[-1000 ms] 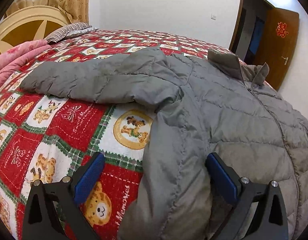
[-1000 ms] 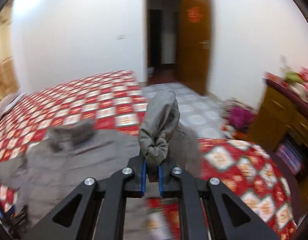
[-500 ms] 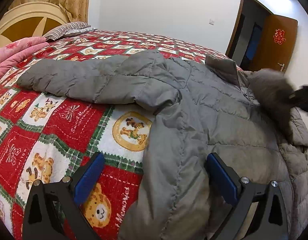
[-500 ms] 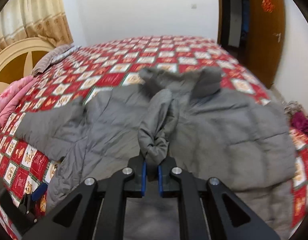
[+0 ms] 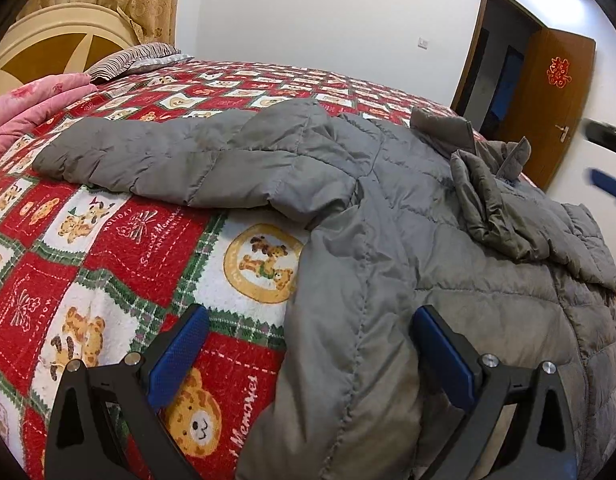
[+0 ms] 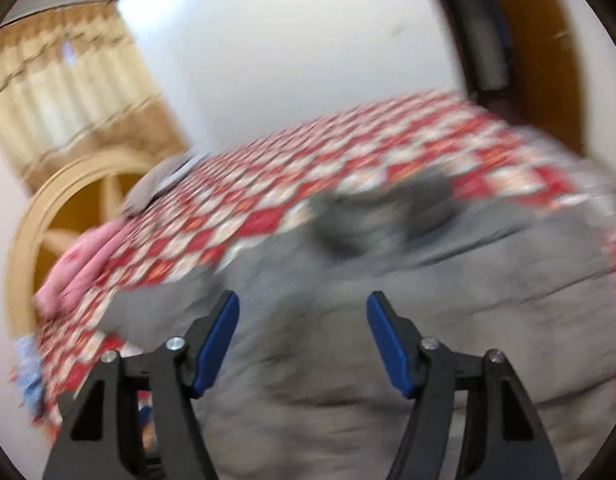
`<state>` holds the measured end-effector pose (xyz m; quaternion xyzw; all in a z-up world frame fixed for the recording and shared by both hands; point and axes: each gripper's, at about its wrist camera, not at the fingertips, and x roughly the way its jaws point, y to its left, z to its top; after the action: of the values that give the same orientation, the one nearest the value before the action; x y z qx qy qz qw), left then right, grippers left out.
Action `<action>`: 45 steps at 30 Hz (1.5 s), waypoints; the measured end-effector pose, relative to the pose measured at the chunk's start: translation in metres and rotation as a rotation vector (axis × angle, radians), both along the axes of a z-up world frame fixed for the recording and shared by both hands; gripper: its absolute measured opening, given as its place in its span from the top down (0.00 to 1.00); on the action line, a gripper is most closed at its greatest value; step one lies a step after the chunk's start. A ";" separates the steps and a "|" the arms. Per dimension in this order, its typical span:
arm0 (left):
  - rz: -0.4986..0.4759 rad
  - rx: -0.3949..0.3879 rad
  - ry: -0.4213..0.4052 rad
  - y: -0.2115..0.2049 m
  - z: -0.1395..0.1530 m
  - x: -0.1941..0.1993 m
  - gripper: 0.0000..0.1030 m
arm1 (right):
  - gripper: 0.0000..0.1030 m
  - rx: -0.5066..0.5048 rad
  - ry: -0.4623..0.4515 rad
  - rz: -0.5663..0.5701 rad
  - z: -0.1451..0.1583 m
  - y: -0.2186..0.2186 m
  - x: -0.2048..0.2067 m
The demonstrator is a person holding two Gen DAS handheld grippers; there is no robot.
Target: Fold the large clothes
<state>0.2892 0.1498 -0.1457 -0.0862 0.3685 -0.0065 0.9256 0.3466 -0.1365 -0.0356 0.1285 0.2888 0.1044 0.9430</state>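
A grey quilted jacket (image 5: 388,240) lies spread on the bed, one sleeve (image 5: 167,156) stretched out to the left. The other sleeve (image 5: 492,204) lies folded across the jacket's chest. My left gripper (image 5: 308,344) stands open low over the jacket's near edge, nothing pinched between its blue pads. In the blurred right wrist view my right gripper (image 6: 301,340) hovers over the grey jacket (image 6: 388,320); its jaws are opening and nothing sits between them. Its blue fingertip (image 5: 608,186) shows at the right edge of the left wrist view.
The bed has a red, white and green bear-print quilt (image 5: 107,248). A pink blanket (image 5: 23,108) and a striped pillow (image 5: 131,60) lie by the cream headboard (image 5: 47,44). An open brown door (image 5: 556,92) stands at the far right.
The right gripper carried the jacket's sleeve over the chest, let it go and opened. The sleeve now lies on the jacket. The left gripper stayed put.
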 end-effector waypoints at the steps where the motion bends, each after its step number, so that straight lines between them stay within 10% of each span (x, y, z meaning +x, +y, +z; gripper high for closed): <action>1: 0.003 0.010 0.008 -0.002 0.000 0.001 0.01 | 0.43 -0.039 0.000 -0.068 0.003 -0.016 0.000; 5: -0.026 0.099 0.090 -0.018 0.009 0.012 0.01 | 0.74 -0.139 0.143 -0.347 -0.025 -0.095 0.014; 11: -0.107 0.167 -0.024 -0.070 0.077 0.022 0.01 | 0.75 -0.065 0.288 -0.433 -0.091 -0.141 0.020; 22: -0.022 0.298 0.012 -0.148 0.063 0.113 0.01 | 0.74 0.000 0.115 -0.495 -0.040 -0.160 0.013; 39: 0.049 0.232 0.134 -0.141 0.002 0.142 0.01 | 0.81 -0.052 0.282 -0.502 -0.103 -0.180 0.083; 45: 0.004 0.045 0.142 -0.101 0.023 0.122 0.01 | 0.51 -0.160 0.114 -0.443 -0.044 -0.118 0.027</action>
<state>0.4112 0.0486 -0.1226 -0.0665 0.4332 0.0099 0.8988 0.3740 -0.2549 -0.0797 0.1191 0.3138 -0.1356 0.9322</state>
